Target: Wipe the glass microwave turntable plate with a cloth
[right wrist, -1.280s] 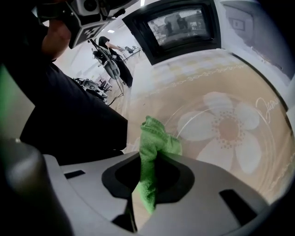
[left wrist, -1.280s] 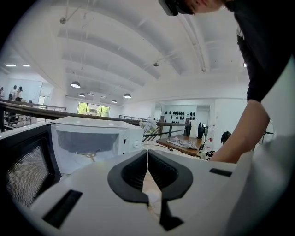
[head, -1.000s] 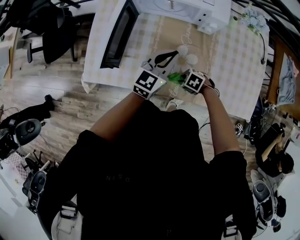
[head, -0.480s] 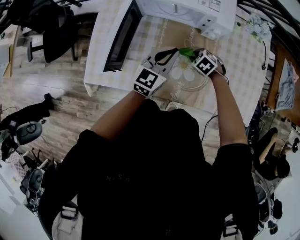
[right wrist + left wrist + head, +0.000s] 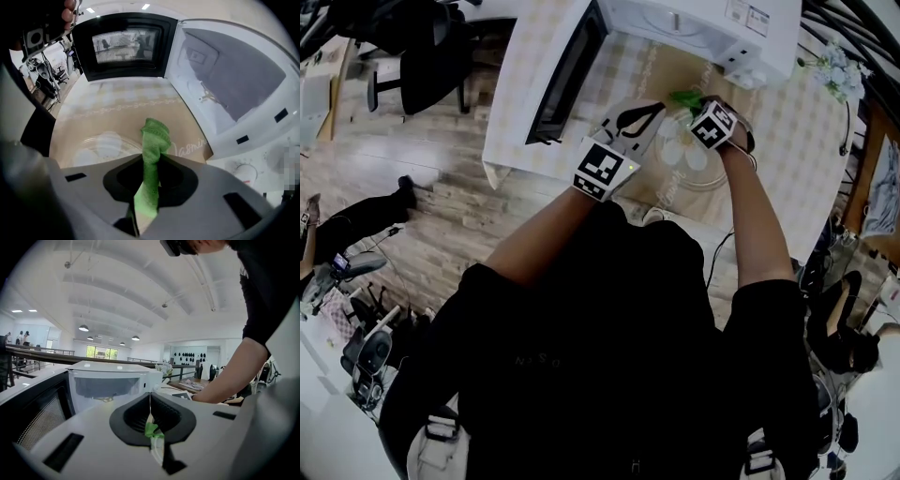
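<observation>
The clear glass turntable plate (image 5: 686, 161) lies low over the tan mat in front of the microwave, and it also shows at the lower left of the right gripper view (image 5: 101, 145). My left gripper (image 5: 649, 111) is at the plate's left side. Its jaws (image 5: 150, 401) are shut on a thin pale glass edge, which I take to be the plate's rim, with green showing through it. My right gripper (image 5: 694, 103) is at the plate's far side, shut on a green cloth (image 5: 152, 140) that sticks out past the jaws and hangs over the plate.
The white microwave (image 5: 694, 23) stands just beyond the plate with its cavity (image 5: 225, 84) open. Its black door (image 5: 567, 75) swings out to the left. A checked tablecloth (image 5: 787, 122) covers the table. A flower bunch (image 5: 839, 66) sits at the table's right corner.
My right gripper has carried the green cloth from the plate's near side, between the two grippers, to its far side by the microwave. The left gripper has held its place.
</observation>
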Demonstrator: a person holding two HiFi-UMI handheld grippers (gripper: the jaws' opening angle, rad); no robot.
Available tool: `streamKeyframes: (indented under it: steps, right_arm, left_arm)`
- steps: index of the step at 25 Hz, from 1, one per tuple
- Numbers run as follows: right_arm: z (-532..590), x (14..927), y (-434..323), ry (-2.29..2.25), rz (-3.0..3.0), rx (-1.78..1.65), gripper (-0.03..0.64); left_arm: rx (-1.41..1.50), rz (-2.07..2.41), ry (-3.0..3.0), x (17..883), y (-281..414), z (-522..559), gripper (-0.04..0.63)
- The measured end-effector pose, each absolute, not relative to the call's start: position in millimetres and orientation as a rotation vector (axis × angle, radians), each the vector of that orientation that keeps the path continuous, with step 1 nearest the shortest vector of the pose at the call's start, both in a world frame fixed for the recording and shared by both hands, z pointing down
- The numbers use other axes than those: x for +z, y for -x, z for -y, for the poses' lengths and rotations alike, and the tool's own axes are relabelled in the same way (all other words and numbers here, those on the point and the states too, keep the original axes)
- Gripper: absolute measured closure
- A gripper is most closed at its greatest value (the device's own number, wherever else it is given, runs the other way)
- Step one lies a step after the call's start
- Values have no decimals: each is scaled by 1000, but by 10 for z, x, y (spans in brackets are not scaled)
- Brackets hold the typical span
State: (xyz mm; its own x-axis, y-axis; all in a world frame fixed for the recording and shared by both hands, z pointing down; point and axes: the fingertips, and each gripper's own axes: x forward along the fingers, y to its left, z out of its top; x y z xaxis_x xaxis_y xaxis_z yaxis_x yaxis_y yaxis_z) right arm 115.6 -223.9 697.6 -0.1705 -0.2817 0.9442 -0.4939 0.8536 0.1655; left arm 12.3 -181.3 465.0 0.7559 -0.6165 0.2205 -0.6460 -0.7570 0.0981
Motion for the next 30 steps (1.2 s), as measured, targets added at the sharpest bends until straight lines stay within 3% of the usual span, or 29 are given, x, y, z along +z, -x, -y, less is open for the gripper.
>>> streamKeyframes:
  steps: [30]
  right_arm:
    - [838, 7103, -255, -65, 1866, 584, 549]
  left_arm:
    - [272, 1018, -2779, 4696, 67, 1591, 575]
